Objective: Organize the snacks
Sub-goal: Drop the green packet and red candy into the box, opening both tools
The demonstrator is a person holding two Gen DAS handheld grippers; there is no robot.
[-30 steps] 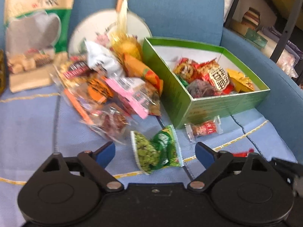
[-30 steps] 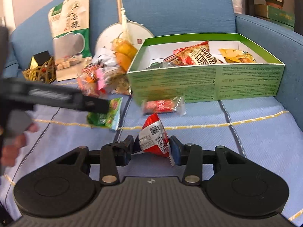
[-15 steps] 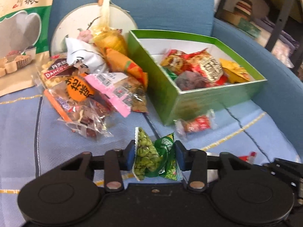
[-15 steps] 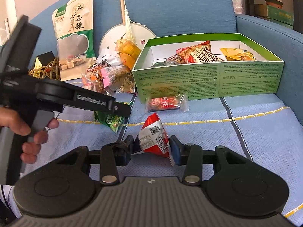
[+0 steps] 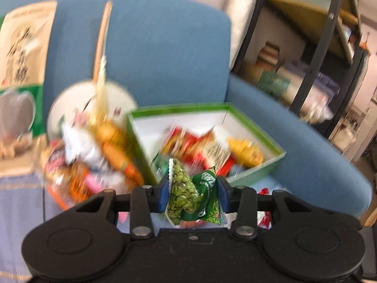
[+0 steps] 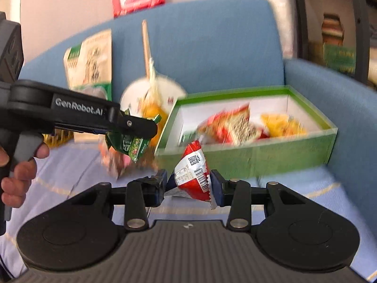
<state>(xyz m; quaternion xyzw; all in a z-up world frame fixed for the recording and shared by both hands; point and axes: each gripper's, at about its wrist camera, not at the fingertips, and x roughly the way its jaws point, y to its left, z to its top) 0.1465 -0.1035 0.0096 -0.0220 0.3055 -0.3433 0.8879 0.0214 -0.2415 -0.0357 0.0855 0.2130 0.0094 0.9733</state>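
A: Snacks, item one: green pea packet [image 5: 192, 194], pinched between the pads of the left tool [image 5: 193, 194], lifted clear of the sofa seat, in front of the box's near wall. Its jaws have just been closing on it.

B: Item two?

A: Red packet with barcode [image 6: 192, 173], clamped in the right tool [image 6: 188, 184], whose jaws have just narrowed a little on it; it is also off the seat, near the box's front wall.

B: Containers?

A: One green box [image 6: 259, 158], white inside, on the blue sofa [image 5: 165, 54]. Contents: red-and-white packets, one yellow packet, blurred.

B: Surroundings?

A: Loose snack pile [image 5: 94, 160] just left of the box; round fan [image 5: 92, 103] with wooden handle behind it; tall grain bag [image 5: 21, 70] leaning on the backrest. A person's hand [image 6: 16, 172] grips the left tool's handle.

B: Obstructions?

A: The box's near wall stands between both packets and its interior.
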